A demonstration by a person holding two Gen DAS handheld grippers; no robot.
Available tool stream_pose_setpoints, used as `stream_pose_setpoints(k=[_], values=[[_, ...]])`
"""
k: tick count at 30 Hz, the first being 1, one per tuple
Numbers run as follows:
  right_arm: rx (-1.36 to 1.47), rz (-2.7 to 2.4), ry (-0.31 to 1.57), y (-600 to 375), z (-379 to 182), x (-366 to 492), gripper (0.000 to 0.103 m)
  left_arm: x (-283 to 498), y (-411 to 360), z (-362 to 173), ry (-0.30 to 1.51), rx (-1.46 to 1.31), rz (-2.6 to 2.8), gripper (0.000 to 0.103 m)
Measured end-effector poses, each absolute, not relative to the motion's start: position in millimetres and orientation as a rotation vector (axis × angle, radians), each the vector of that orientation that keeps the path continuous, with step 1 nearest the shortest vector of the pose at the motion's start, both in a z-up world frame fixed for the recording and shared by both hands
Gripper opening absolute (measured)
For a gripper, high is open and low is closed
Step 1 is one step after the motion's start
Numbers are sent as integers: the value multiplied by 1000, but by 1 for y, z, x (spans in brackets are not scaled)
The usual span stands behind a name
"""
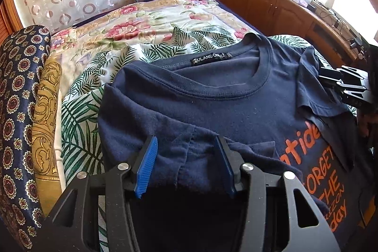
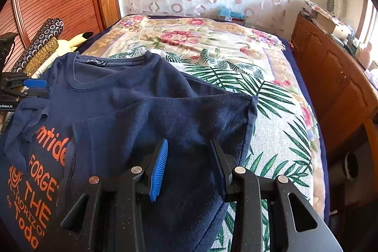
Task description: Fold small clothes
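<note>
Lying on the bed (image 1: 151, 23) with its collar at the far end, the navy T-shirt (image 1: 212, 105) runs near-to-far, its folded-in sides pinched by left gripper (image 1: 186, 157) and right gripper (image 2: 189, 157).

You see a navy T-shirt (image 1: 212, 105) with orange lettering (image 1: 323, 171), on a white bedspread (image 2: 271, 110) with green palm leaves, beyond it a pink floral quilt (image 2: 189, 37)
</note>
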State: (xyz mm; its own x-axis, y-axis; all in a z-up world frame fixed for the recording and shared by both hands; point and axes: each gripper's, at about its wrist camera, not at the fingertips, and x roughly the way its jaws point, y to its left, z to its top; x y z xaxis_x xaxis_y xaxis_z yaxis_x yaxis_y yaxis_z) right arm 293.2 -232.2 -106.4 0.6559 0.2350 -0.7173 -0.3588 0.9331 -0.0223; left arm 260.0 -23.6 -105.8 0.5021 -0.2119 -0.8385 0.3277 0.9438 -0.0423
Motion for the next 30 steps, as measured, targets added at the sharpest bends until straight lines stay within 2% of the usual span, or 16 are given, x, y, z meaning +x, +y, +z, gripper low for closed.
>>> stream_pose_setpoints(k=[3, 5, 8, 17, 27, 30], values=[[-170, 338, 786, -233, -107, 293, 38, 264, -26, -107, 986, 135, -331, 37], [-173, 337, 786, -234, -108, 293, 38, 266, -29, -107, 976, 158, -332, 22], [-173, 338, 786, -235, -108, 293, 39, 267, -30, -104, 970, 174, -345, 9], [-176, 337, 786, -235, -107, 293, 39, 247, 39, -23, 712, 35, -197, 8], [-168, 342, 787, -238, -106, 293, 39, 243, 77, -42, 786, 43, -123, 8], [-149, 331, 785, -245, -104, 295, 46, 240, 69, -41, 780, 61, -135, 8]])
